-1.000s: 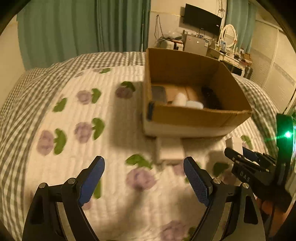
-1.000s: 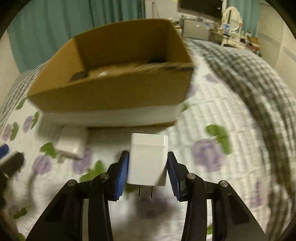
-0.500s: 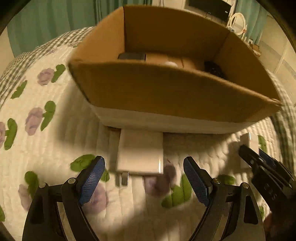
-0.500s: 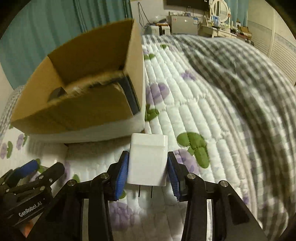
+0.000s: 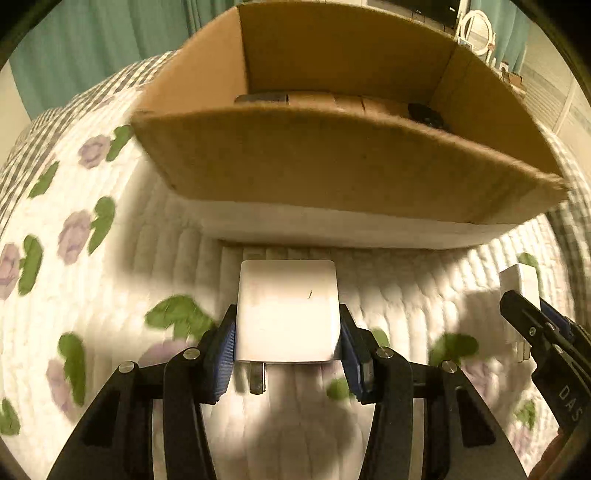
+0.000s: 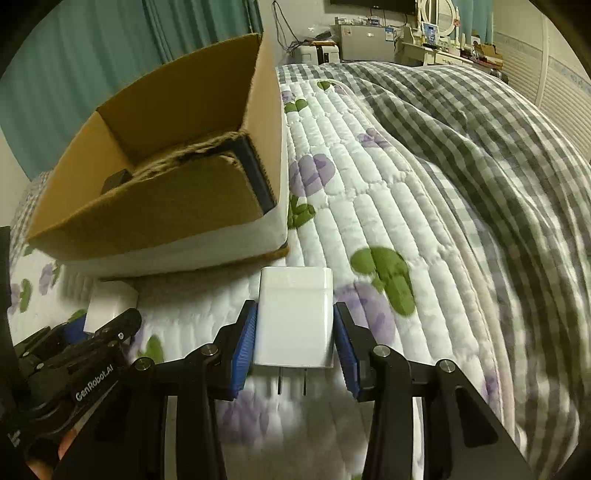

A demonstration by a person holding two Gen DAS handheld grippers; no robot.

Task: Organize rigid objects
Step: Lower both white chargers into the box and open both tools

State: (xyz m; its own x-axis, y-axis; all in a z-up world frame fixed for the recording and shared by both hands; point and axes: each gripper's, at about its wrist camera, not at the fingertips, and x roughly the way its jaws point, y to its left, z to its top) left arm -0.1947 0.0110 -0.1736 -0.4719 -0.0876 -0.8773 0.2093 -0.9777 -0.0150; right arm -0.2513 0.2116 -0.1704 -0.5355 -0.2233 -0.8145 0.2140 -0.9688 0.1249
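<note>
A white charger block (image 5: 286,291) with a folding prong lies on the flowered quilt, just in front of the open cardboard box (image 5: 332,173). My left gripper (image 5: 287,325) has its jaws closing on the charger, and both blue pads touch its sides. My right gripper (image 6: 293,332) is shut on a smaller white plug adapter (image 6: 293,295), whose two prongs point back at me. It hovers near the box's right corner (image 6: 273,221). In the left wrist view the right gripper (image 5: 535,317) shows at the right edge. Dark items (image 5: 428,116) lie inside the box.
A grey checked blanket (image 6: 480,147) is bunched up to the right of the white flowered quilt (image 6: 388,221). Teal curtains (image 6: 110,74) hang behind the box. A desk with a round mirror (image 6: 439,14) stands far back.
My left gripper dropped toward the quilt in front of the box and its jaws came together around the white charger. My right gripper, still holding the adapter, drifted toward the box's right corner.
</note>
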